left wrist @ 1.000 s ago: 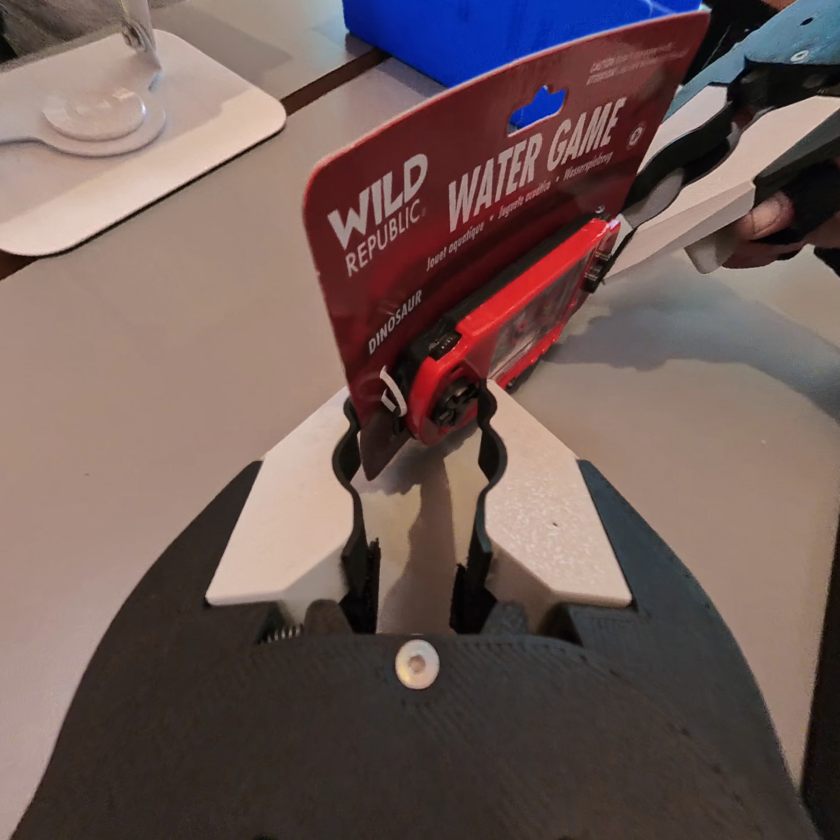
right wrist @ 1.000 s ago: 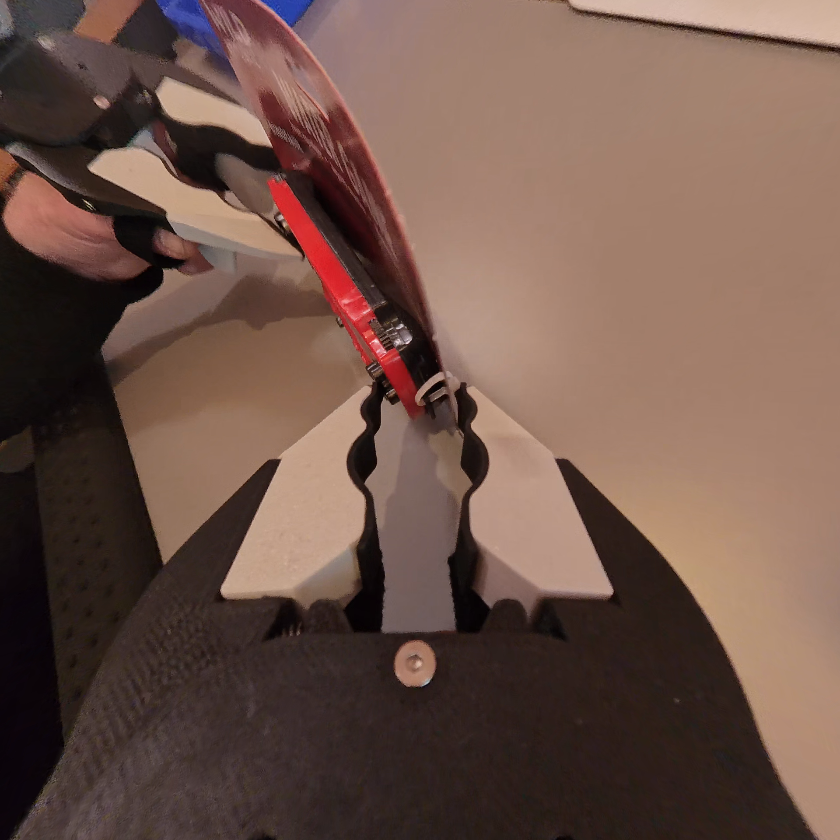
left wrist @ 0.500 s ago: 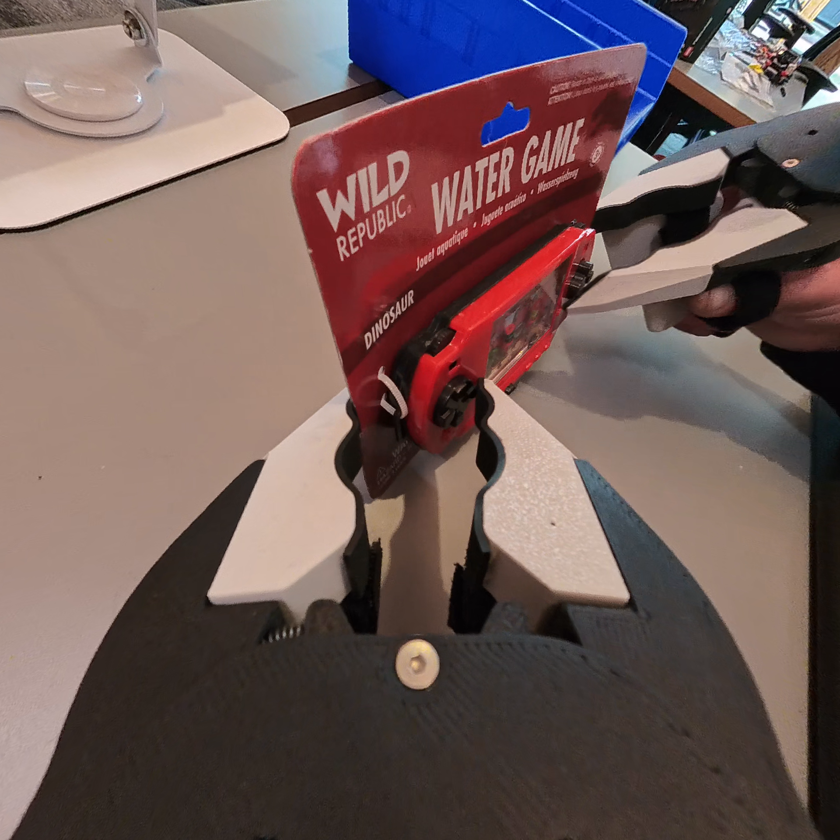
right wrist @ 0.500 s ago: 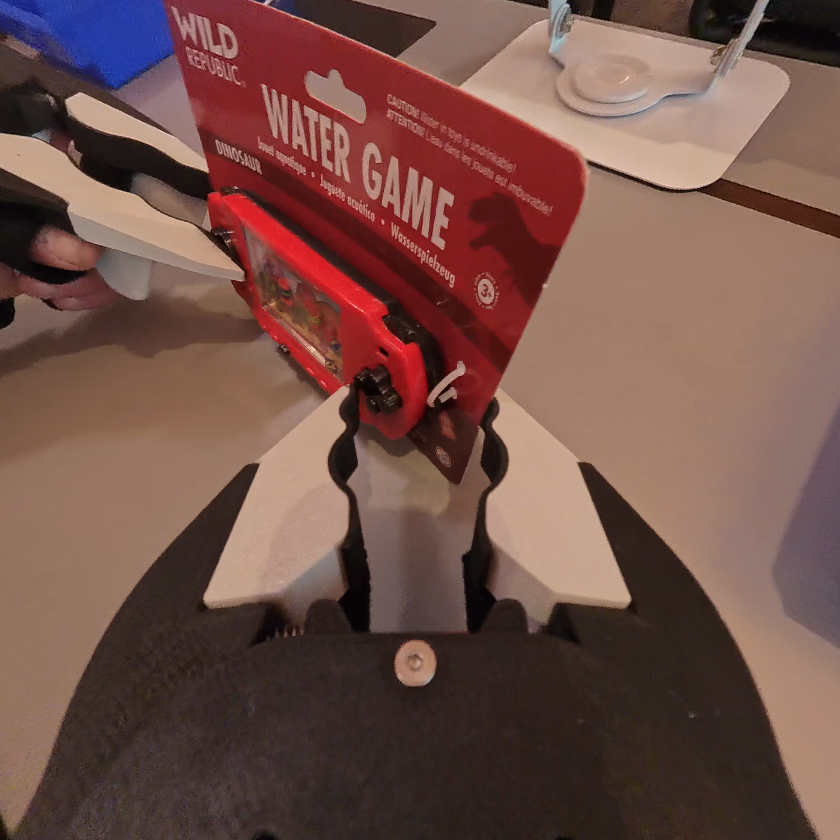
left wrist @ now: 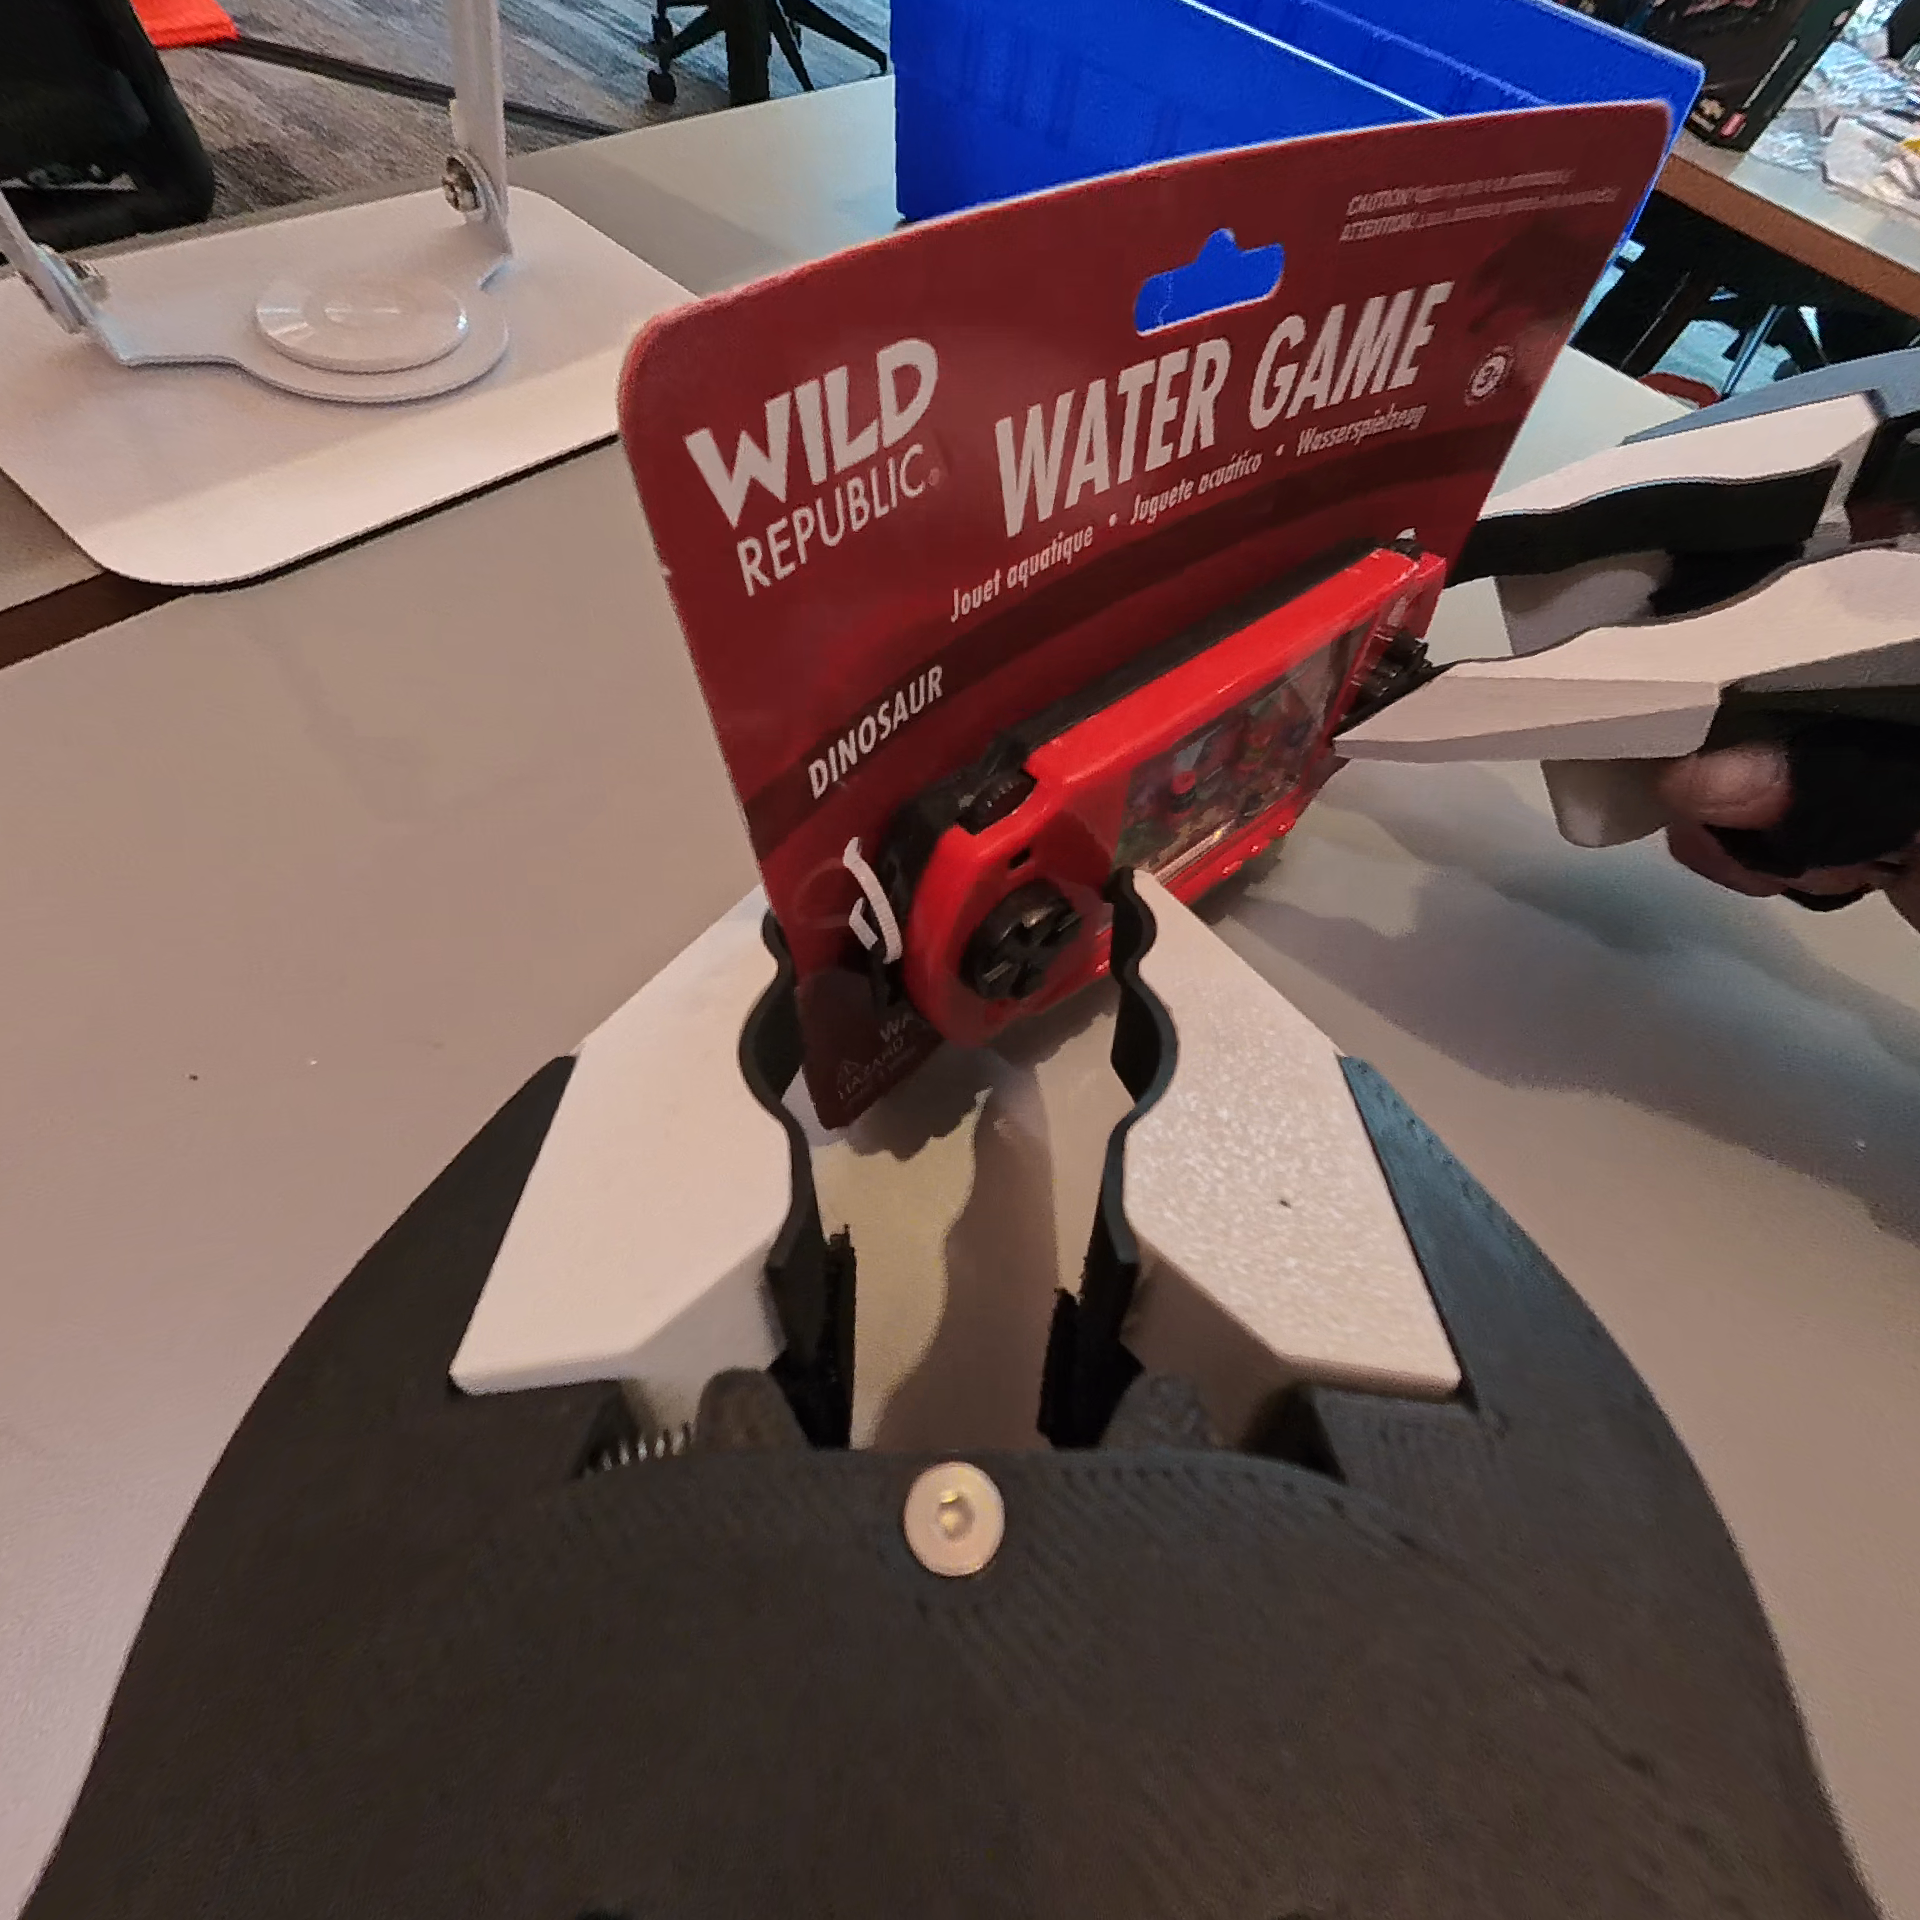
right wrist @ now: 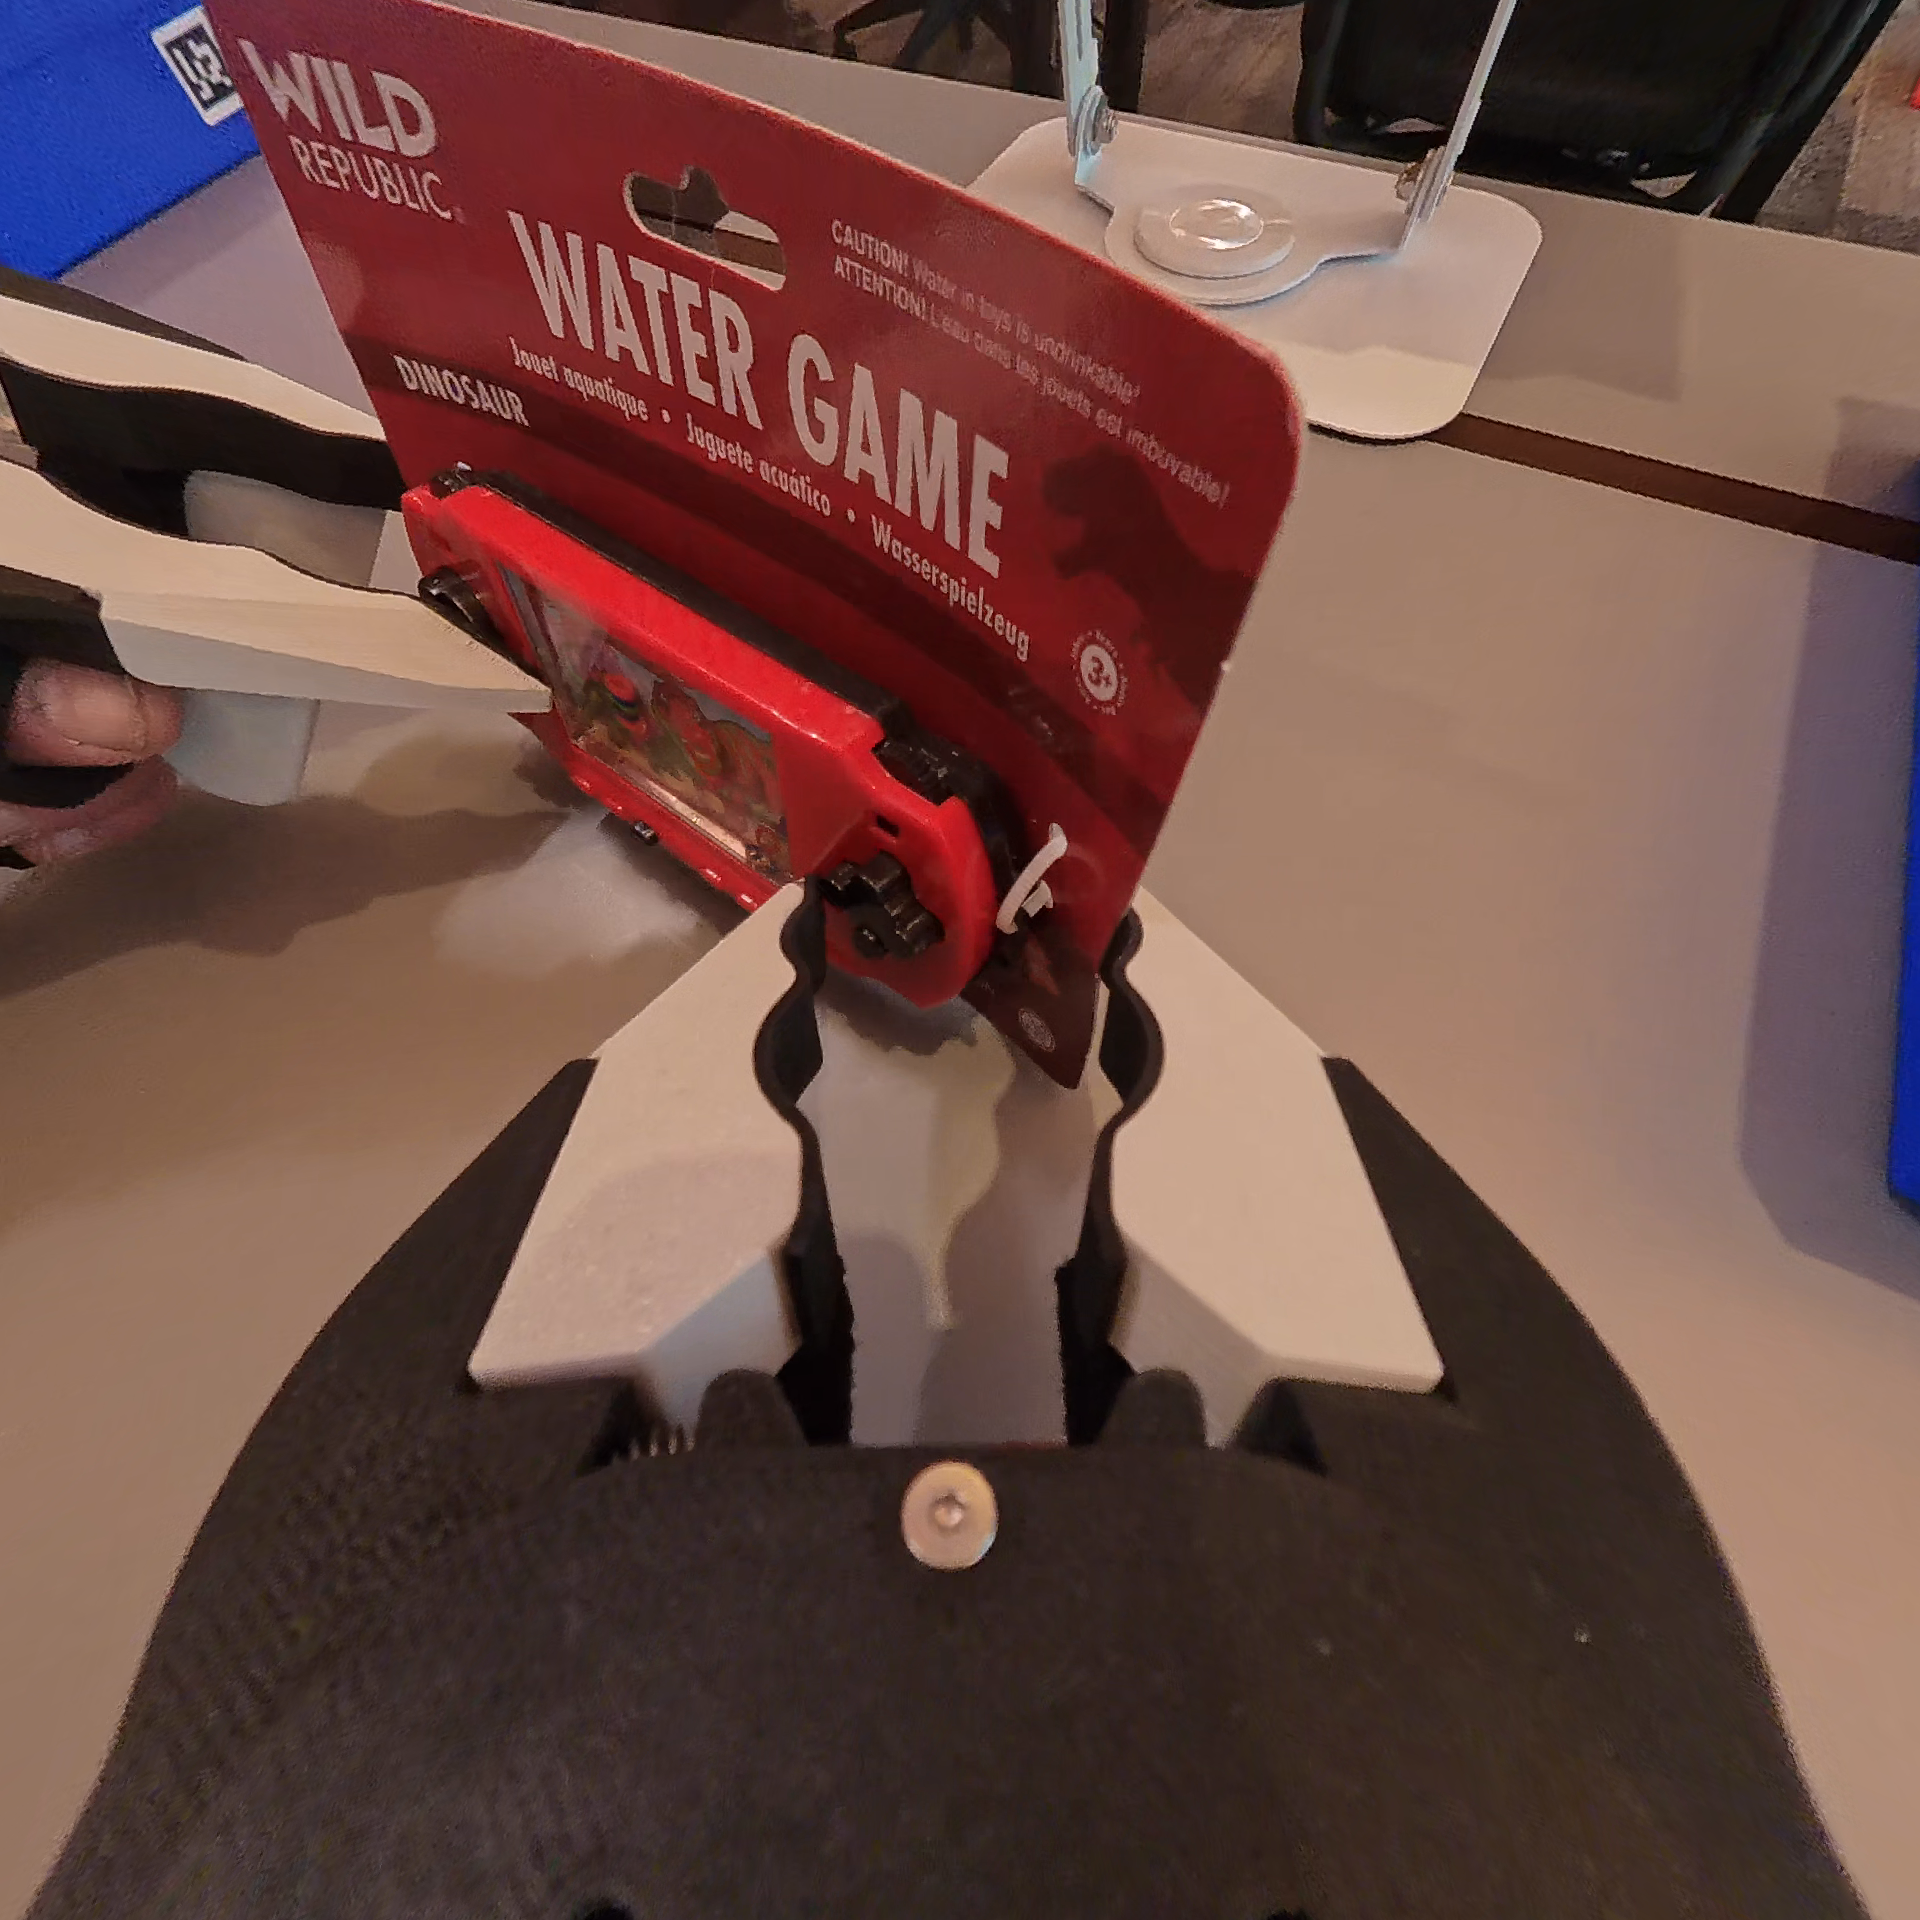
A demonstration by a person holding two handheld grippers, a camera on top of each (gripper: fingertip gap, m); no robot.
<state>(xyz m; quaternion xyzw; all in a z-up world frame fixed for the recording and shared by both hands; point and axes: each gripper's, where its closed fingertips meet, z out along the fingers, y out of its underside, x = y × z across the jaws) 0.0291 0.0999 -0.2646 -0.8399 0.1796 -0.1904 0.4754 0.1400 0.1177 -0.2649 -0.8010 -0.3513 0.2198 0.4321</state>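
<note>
A red handheld water game toy (left wrist: 1143, 790) is tied with a white strap to a red backing card (left wrist: 1091, 416). The pack stands upright over the grey table (left wrist: 312, 831). My left gripper (left wrist: 951, 935) is shut on the pack's left end, clamping the toy and the card's corner. My right gripper (right wrist: 966, 925) is shut on the other end of the toy (right wrist: 707, 727) and card (right wrist: 831, 364). The right gripper also shows in the left wrist view (left wrist: 1558, 665), and the left gripper in the right wrist view (right wrist: 312, 644).
A blue bin (left wrist: 1143, 104) stands behind the card. A white base plate with a metal stand (left wrist: 312, 395) lies at the back, and also shows in the right wrist view (right wrist: 1299, 281). A blue object (right wrist: 1901, 831) sits at the right edge. A person's gloved hand (left wrist: 1766, 821) holds the right gripper.
The pack has turned from tilted and edge-on in the right wrist view to upright with its front showing. Both grippers stayed shut on its ends, and more of the room behind shows.
</note>
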